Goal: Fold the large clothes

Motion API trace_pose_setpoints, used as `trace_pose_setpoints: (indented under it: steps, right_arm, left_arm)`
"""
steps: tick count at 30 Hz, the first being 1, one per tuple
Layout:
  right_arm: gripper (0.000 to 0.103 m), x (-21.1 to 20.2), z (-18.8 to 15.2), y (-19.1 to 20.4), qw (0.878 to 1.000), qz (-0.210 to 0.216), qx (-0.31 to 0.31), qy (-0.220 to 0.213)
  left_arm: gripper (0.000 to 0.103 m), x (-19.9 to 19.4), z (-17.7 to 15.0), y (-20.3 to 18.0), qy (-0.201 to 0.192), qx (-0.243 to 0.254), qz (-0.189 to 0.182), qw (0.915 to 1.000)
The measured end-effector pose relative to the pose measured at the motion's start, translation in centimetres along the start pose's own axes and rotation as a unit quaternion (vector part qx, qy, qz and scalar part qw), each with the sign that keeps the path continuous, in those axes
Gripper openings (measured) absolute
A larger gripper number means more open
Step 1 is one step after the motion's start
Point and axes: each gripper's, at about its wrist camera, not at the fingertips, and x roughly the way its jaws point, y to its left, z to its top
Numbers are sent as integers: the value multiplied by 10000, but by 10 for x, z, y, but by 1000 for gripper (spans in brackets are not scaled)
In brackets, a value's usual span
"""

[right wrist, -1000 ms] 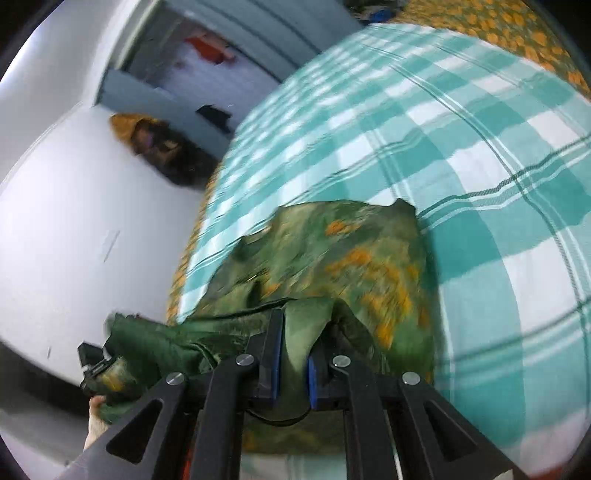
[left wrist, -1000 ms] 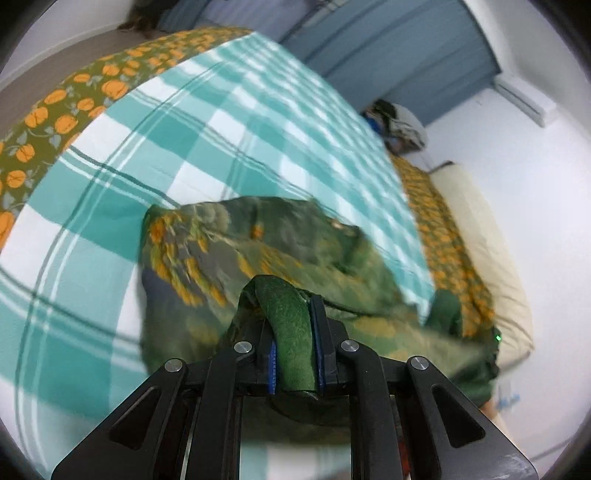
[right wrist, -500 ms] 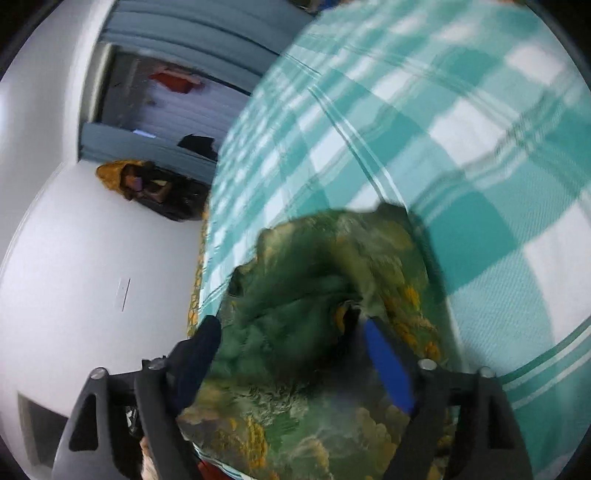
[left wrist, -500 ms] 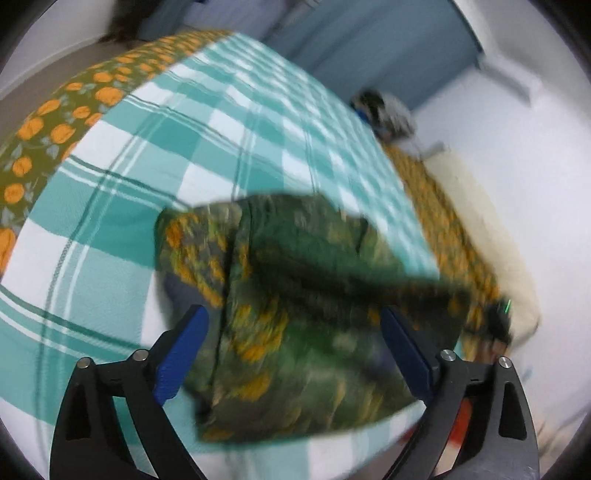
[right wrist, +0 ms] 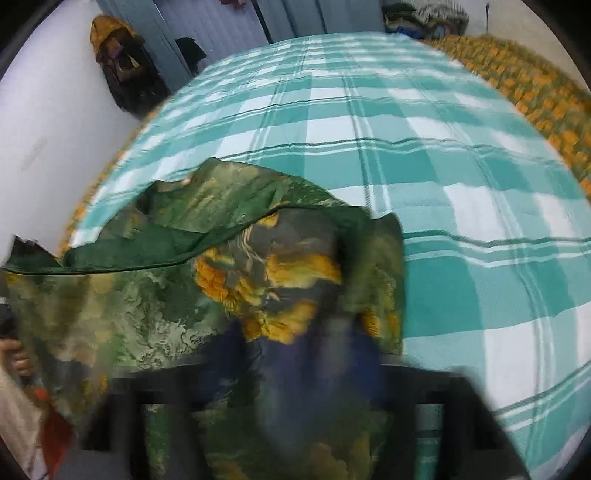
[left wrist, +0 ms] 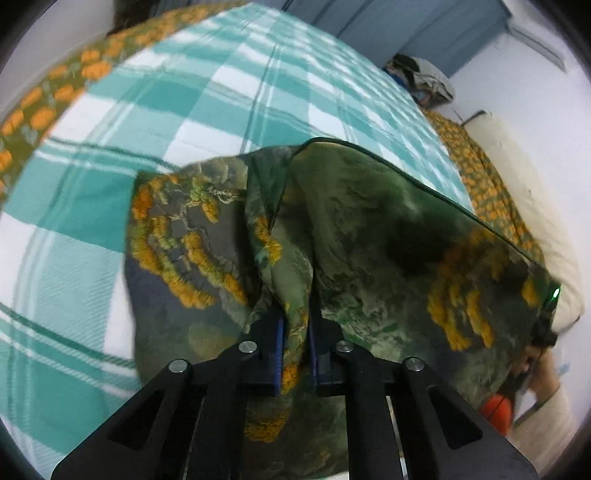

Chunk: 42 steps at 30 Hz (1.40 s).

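We see one garment [left wrist: 369, 236], green with orange-yellow flower print, lying bunched and partly folded at the near edge of the bed [left wrist: 207, 96], on the teal-and-white checked blanket [right wrist: 424, 155]. Its long axis runs roughly side to side along that near edge; one dark-hemmed panel is lifted and slopes toward the right of the left wrist view, and in the right wrist view the same panel [right wrist: 155, 236] stretches off to the left.

The left hand-held gripper [left wrist: 295, 332] has its two blue pads [left wrist: 279, 354] pressed together on a pinched ridge of the garment. The right hand-held gripper [right wrist: 295, 369] is badly motion-blurred; its jaws are closing with garment cloth between them, and we cannot tell whether the pads press on it yet. Two grippers in all, both at the near side of the cloth.

Under the checked blanket a second cover, olive with orange flowers [left wrist: 48, 96], shows along both bed sides. Beyond: one cream pillow or bolster [left wrist: 532, 206] against the white wall, a heap of clothes [left wrist: 421, 81] at the far corner, blue-grey curtains [left wrist: 406, 26], and dark clothing hanging on the wall [right wrist: 118, 62]. A hand [right wrist: 16, 356] and pale sleeve show at the left edge, partly hidden by the lifted cloth.
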Motion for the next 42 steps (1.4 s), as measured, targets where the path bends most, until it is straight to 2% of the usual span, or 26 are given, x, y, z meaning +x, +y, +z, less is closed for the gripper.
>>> trace_pose_setpoints:
  steps: [2, 4, 7, 10, 12, 13, 15, 16, 17, 20, 23, 25, 32, 38, 42]
  right_arm:
    - [15, -16, -2, 9, 9996, -117, -211, -166]
    - [13, -39, 1, 17, 9977, -211, -446, -462]
    - [13, -67, 18, 27, 9934, -291, -603, -929]
    - [13, -90, 49, 35, 9852, -456, -624, -1528]
    - [13, -102, 73, 35, 9782, -496, -460, -1964]
    - [13, -99, 82, 38, 9755, -529, -435, -2089]
    - [13, -92, 96, 41, 9687, -661, -542, -2332]
    - [13, -82, 101, 40, 9671, -784, -601, -2343]
    - [13, -61, 103, 37, 9702, -886, -590, -2178]
    - [13, 4, 90, 26, 9827, -1056, -493, -1443]
    - [13, 61, 60, 16, 9889, -1182, -491, -753]
    - [15, 90, 39, 7, 9918, -1076, -447, -529]
    - [17, 105, 23, -6, 9922, -930, -215, -797]
    - [17, 108, 25, -5, 9925, -873, -136, -848]
    - [17, 105, 24, -2, 9912, -966, -175, -892]
  left_arm:
    - [7, -21, -7, -4, -151, 183, 81, 9997]
    - [6, -43, -4, -4, -384, 160, 53, 9991]
    - [6, -79, 15, -10, -961, 72, -32, 9953]
    - [6, -99, 42, -24, -1632, 185, 138, 9863]
    - [6, -97, 54, -29, -1938, 250, 347, 9801]
    - [6, -90, 59, -32, -2117, 368, 672, 9743]
    - [7, -66, 60, -27, -2198, 523, 1177, 9670]
    - [7, -52, 57, -22, -2133, 525, 1340, 9663]
    - [7, -33, 52, -13, -1980, 462, 1469, 9680]
    - [7, 20, 32, 12, -1481, 236, 1657, 9747]
    - [9, 48, 10, 31, -1310, 50, 1526, 9795]
    - [10, 54, 6, 34, -1357, 48, 1469, 9798]
    - [12, 59, 0, 42, -1472, -141, 1173, 9820]
    - [12, 61, -1, 42, -1501, -128, 1176, 9816]
    - [15, 59, 0, 39, -1438, -31, 1304, 9810]
